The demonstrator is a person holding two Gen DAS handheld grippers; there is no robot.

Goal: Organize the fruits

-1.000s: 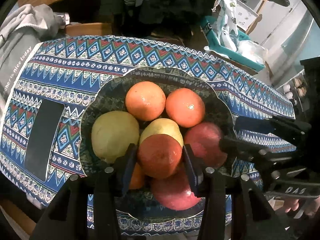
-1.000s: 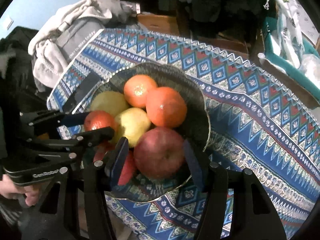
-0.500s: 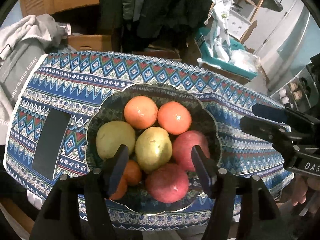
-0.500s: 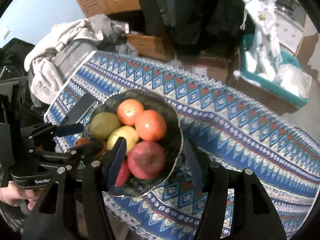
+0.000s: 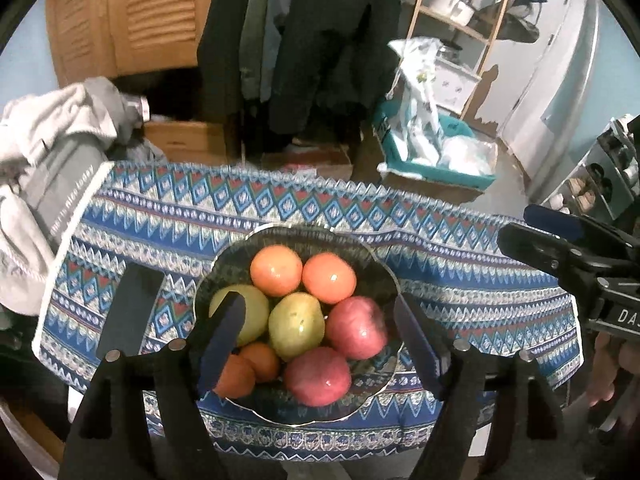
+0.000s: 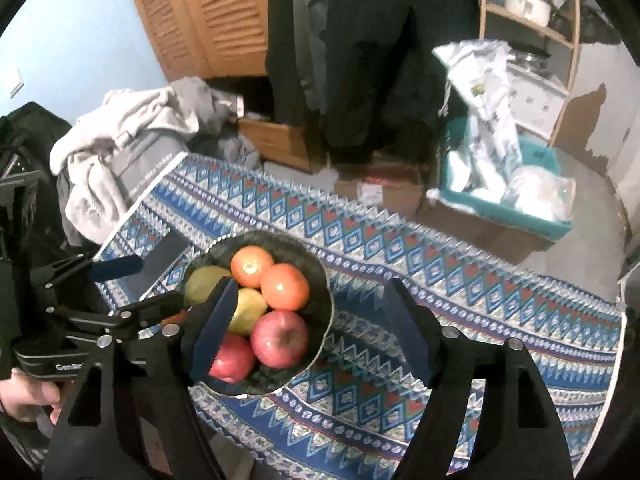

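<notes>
A dark scalloped bowl (image 5: 374, 268) sits on the patterned tablecloth near the table's front edge and holds oranges (image 5: 276, 270), a red apple (image 5: 318, 376), another red apple (image 5: 356, 328), a yellow-green pear (image 5: 296, 326) and more fruit. My left gripper (image 5: 320, 344) is open and empty, raised above and in front of the bowl. My right gripper (image 6: 308, 332) is open and empty, raised above the bowl (image 6: 320, 280) and the cloth to its right. The same fruit shows in the right wrist view, with an apple (image 6: 280, 338) in front.
A black phone (image 5: 130, 312) lies flat left of the bowl. Grey clothes (image 5: 48, 152) are piled at the table's left end. The tablecloth (image 6: 460, 288) stretches right of the bowl. Beyond the table stand a teal bin (image 5: 432, 160), boxes and hanging coats.
My left gripper let go of the orange, which now lies in the bowl, and opened wide. Both grippers pulled up and back from the bowl.
</notes>
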